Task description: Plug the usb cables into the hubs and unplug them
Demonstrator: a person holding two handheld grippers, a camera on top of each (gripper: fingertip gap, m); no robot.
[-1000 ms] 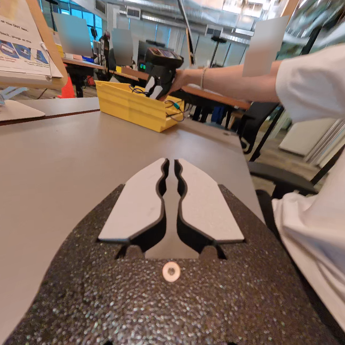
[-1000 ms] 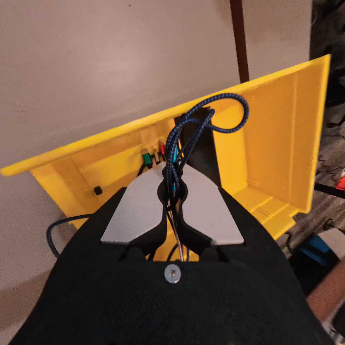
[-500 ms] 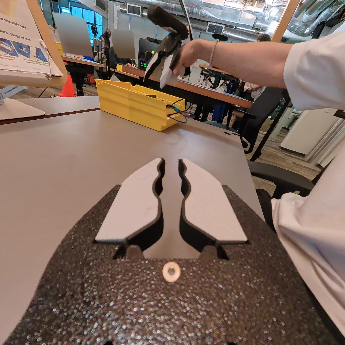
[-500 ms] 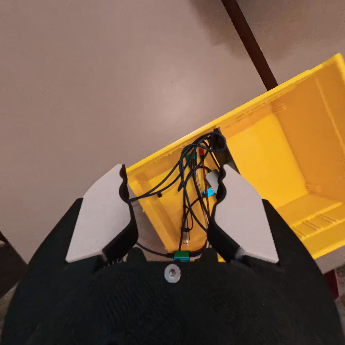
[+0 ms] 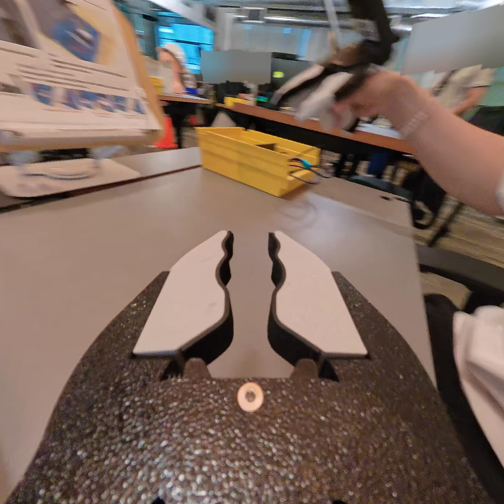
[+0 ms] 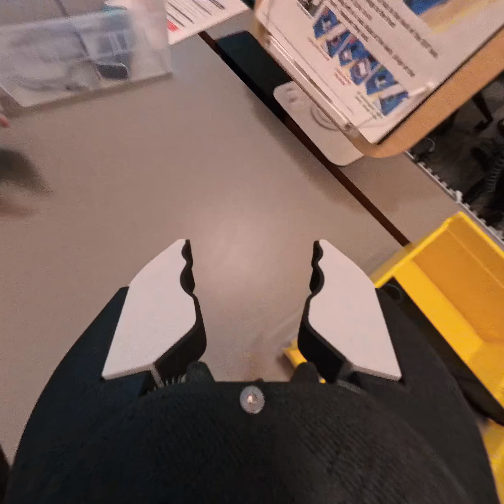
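The left hand-held gripper (image 5: 250, 240) is held low over the grey surface (image 5: 109, 245), its two pale fingers parted by a narrow gap with nothing between them. Farther along the surface a yellow bin (image 5: 245, 163) is seen, and dark usb cables (image 5: 302, 170) with a teal connector are seen hanging out over its near right end; no hub can be made out from this view. Above and to the right of the bin, the right hand-held gripper (image 5: 313, 95) is carried in a person's hand (image 5: 381, 101), blurred, clear of the bin and holding nothing that can be seen. In the right wrist view, the right hand-held gripper (image 6: 252, 245) is shown with its fingers spread wide over bare surface (image 6: 163, 177), empty. The yellow bin (image 6: 450, 286) lies at the lower right edge of that view, partly hidden behind the right finger, and its visible compartment appears bare. A printed sheet on a wooden stand (image 6: 381, 68) is set at the upper right, beyond a dark seam in the surface, and a clear plastic container (image 6: 81, 54) is seen blurred at the upper left. The same stand (image 5: 68, 81) is seen at the upper left of the left wrist view.
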